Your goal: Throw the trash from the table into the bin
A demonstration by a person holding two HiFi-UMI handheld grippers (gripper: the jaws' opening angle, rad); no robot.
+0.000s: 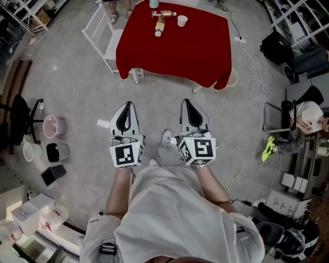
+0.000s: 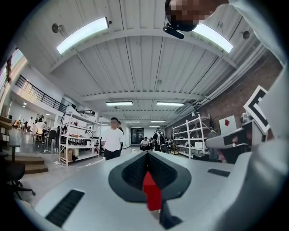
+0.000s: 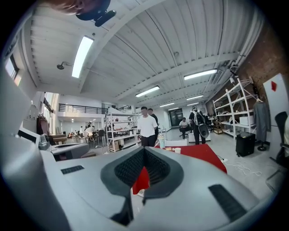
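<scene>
Both left gripper (image 1: 127, 107) and right gripper (image 1: 187, 104) have jaws together, empty; one container (image 1: 154, 3) on the table (image 1: 195, 51) is cropped.

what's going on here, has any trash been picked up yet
A person holds a left gripper and a right gripper, both shut and empty, pointed at the red-clothed table ahead. A paper cup and bottles sit on it, not yet picked up. A pink bin stands on the floor to the person's left.

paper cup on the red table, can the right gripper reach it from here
Probably not yet: the right gripper, shut, hangs over the floor short of the red table, and the paper cup stands near its far edge. Nothing blocks the way.
</scene>
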